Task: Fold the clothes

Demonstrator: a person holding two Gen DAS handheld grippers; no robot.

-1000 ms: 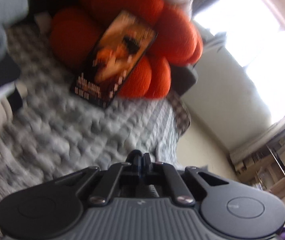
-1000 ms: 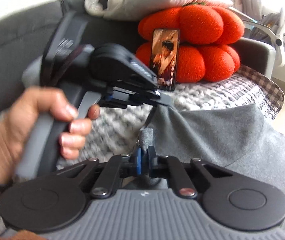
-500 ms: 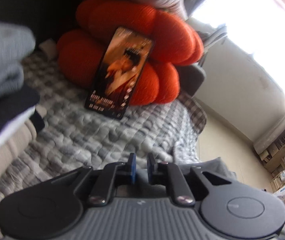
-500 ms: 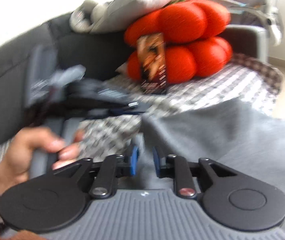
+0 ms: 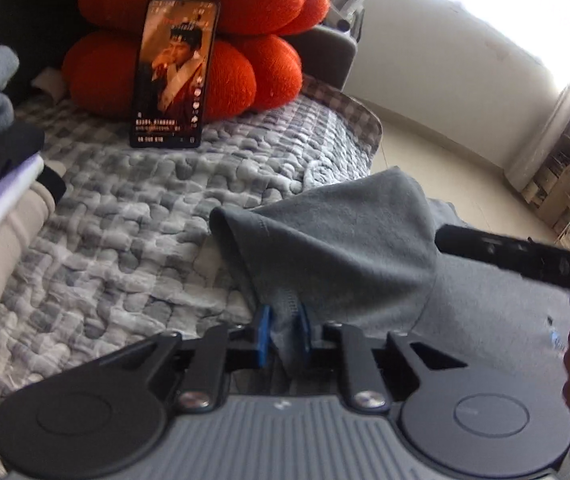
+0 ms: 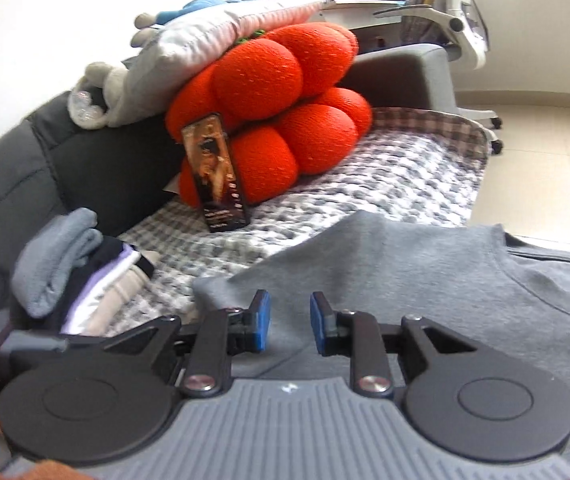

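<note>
Over checkered bedding, left gripper pinches grey sweatshirt; right gripper spread above it.

The soft grey cotton-knit sweatshirt lies spread flat over a checked quilted blanket, directly ahead of and beneath the right gripper, its round ribbed neckline off to that gripper's right. One sleeve or corner is lifted into a peaked, tent-like fold rising just in front of the left gripper, with a bunched bit of its fabric sitting between that gripper's blue pads. The cloth is plain, unprinted and only lightly creased.
</note>
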